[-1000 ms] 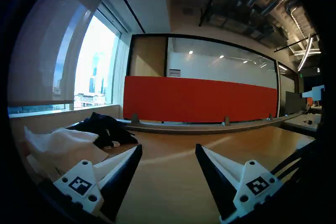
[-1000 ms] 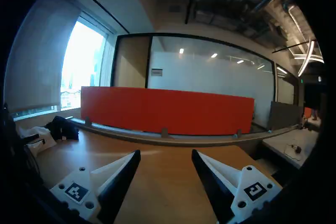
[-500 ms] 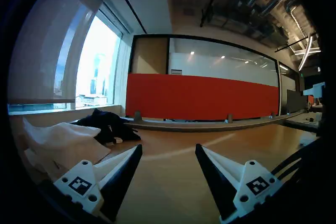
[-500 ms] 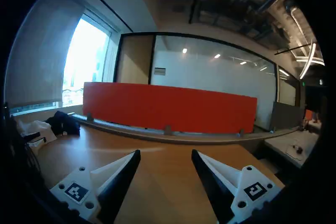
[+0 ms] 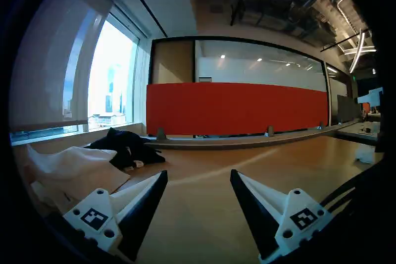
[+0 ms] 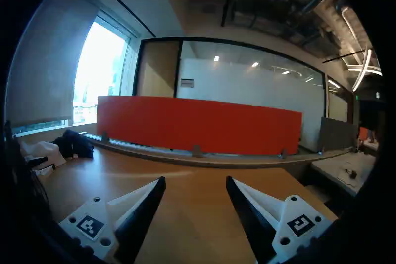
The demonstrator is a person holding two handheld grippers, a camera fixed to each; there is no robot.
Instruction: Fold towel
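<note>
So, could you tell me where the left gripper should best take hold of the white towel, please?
Probably the flat lower edge of the white towel nearest the open left gripper, coming in low from the bare desk side. That layer lies thin on the wood, while the black garment crowds its far side.

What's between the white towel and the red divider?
In the left gripper view, a crumpled black garment lies there on the wooden desk, right behind the white towel and short of the red divider.
</note>
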